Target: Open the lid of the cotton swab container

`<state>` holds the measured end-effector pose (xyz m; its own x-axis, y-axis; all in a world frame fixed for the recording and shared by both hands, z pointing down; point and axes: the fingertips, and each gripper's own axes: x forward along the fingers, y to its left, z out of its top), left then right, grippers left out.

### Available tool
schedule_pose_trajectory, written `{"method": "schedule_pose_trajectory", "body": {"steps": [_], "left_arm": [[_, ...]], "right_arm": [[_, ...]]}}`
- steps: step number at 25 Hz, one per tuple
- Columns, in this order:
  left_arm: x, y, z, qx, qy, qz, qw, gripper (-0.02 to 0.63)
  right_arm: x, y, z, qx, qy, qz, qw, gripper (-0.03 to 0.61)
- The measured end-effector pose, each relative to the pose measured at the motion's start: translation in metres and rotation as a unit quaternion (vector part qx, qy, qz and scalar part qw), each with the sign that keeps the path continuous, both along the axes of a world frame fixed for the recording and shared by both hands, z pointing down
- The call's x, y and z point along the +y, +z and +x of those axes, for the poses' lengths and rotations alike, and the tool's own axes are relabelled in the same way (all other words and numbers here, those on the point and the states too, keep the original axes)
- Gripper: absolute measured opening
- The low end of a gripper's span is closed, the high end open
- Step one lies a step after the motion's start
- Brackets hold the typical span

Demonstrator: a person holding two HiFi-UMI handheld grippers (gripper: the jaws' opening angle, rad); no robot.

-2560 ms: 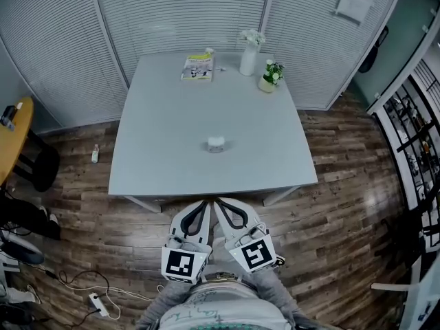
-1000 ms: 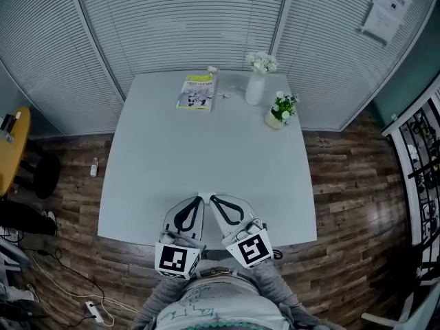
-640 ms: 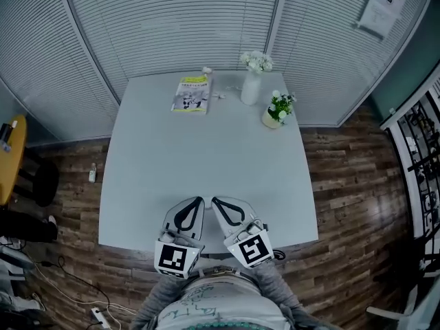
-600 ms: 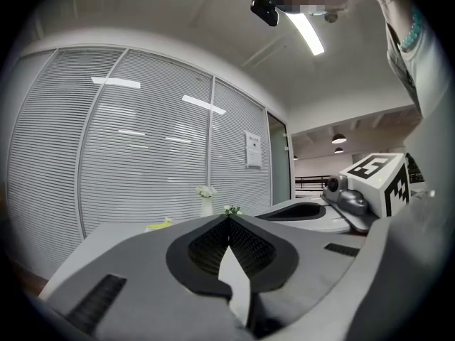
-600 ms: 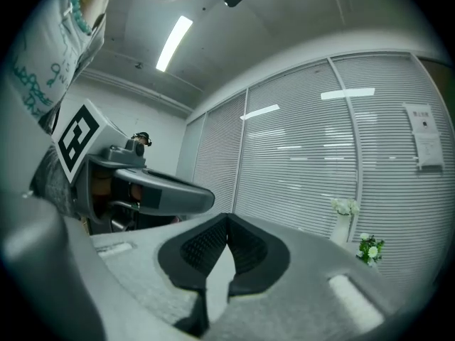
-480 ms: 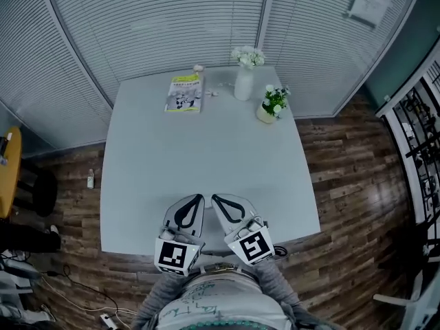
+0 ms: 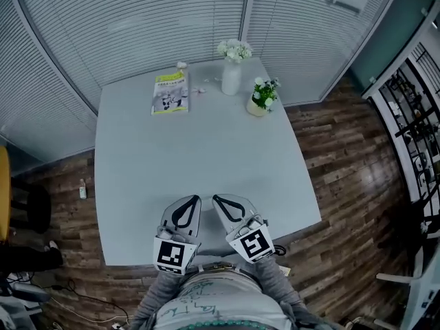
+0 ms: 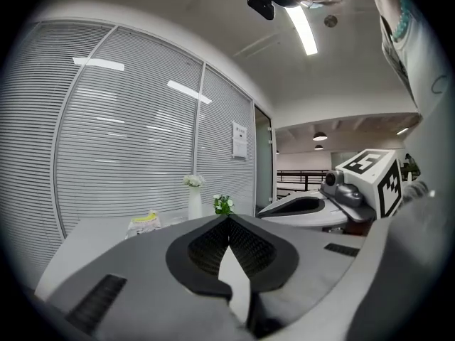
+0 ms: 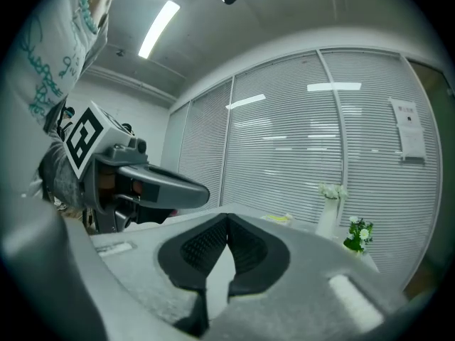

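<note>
Left claw [image 7: 196, 199]: clenched, pads meeting at the tip with nothing between them, as the left gripper view confirms. Right claw [image 7: 216, 199]: likewise clenched and empty, as the right gripper view confirms. Both are held side by side over the near edge of the desk [image 7: 137, 177], tips angled toward each other, close but apart.

Cotton swab container: not visible in any of the three views; its position cannot be told.

The head view alone shows the full desk top from above, with a booklet [image 7: 169, 93], a white vase [image 7: 231, 78] of white flowers and a small potted plant [image 7: 259, 102] grouped at the far edge, well apart from the claws. It also shows the wooden floor [image 7: 344, 163] and the person's shirt [image 7: 206, 306].

The gripper views show those far items only as small, low shapes against the blinds [image 8: 128, 119]. They add a ceiling light [image 8: 303, 31] and each claw's neighbour from the side, including the right marker cube [image 8: 373, 180].
</note>
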<state>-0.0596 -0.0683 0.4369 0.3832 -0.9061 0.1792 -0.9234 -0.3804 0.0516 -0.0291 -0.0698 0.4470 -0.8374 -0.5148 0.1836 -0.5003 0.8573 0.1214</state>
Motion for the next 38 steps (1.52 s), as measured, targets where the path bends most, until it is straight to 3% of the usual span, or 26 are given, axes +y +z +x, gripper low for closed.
{"method": "schedule_pose_trajectory", "body": {"steps": [17, 21, 38], "left_arm": [[0.000, 0.031, -0.009, 0.015, 0.028, -0.045, 0.9985, -0.002], [0.001, 0.039, -0.014, 0.012, 0.023, -0.055, 0.9981, -0.002], [0.006, 0.073, -0.031, 0.030, 0.002, -0.089, 0.9956, -0.002]], "right_arm": [[-0.002, 0.089, 0.004, 0.090, -0.001, -0.043, 0.995, 0.002], [-0.001, 0.115, 0.012, 0.127, 0.000, -0.060, 0.990, 0.002], [0.008, 0.199, 0.015, 0.199, -0.019, -0.156, 0.967, 0.002]]}}
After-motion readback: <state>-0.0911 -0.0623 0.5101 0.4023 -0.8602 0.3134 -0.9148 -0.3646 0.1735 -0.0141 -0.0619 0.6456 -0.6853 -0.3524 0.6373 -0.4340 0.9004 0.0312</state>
